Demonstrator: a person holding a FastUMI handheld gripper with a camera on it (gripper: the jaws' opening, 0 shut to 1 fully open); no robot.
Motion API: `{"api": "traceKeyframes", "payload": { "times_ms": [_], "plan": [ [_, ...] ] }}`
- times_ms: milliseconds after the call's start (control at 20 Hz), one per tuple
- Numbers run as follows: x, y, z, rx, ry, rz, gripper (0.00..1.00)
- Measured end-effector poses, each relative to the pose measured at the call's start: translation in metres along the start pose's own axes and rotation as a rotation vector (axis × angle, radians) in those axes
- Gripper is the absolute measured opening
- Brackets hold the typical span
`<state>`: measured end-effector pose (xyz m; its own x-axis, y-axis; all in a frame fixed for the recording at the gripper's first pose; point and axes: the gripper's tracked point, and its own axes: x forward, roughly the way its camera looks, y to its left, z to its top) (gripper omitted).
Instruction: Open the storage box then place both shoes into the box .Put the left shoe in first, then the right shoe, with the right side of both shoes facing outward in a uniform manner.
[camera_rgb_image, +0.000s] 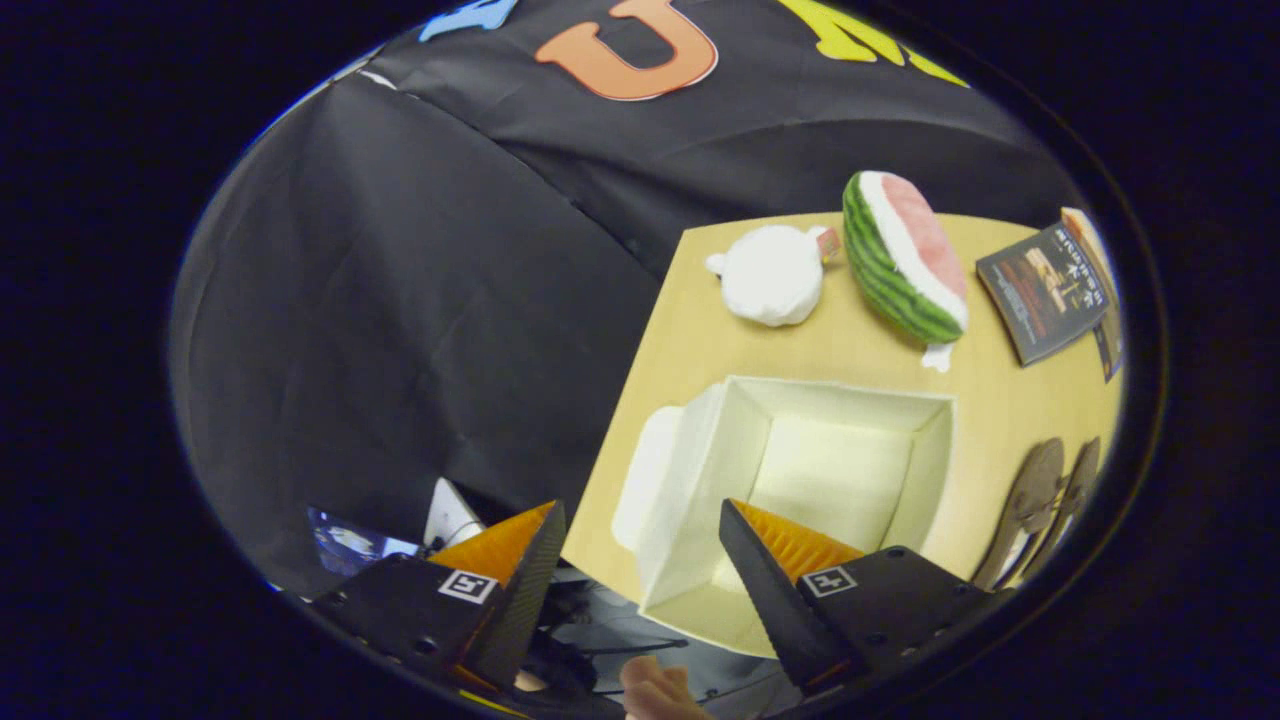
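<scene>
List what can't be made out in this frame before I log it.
- Shoes, gripper view: cut off beside the storage box; which is left or right can't be told.
- Box lid: mostly hidden behind the box wall.
- Box's near corner: covered by a finger of the open gripper.
- Booklet past the watermelon toy: print too small.

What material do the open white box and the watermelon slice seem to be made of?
The open white storage box looks like matte fabric or card: flat walls, no shine. The watermelon slice toy seems plush: soft, rounded edges. The gripper hangs open above the box.
</scene>
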<state>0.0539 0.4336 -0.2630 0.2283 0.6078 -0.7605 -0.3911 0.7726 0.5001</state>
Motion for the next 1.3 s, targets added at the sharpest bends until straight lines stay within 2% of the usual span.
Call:
{"api": "traceKeyframes", "payload": {
  "times_ms": [200,500,950,1300],
  "plan": [
    [-0.015,-0.042,-0.006,0.013,-0.001,-0.075,0.96],
    [-0.047,-0.15,-0.025,0.047,0.007,-0.183,0.96],
    [-0.087,-0.306,-0.089,0.107,0.06,-0.338,0.96],
    [-0.098,-0.392,-0.143,0.189,0.155,-0.489,0.96]
  ]
}}
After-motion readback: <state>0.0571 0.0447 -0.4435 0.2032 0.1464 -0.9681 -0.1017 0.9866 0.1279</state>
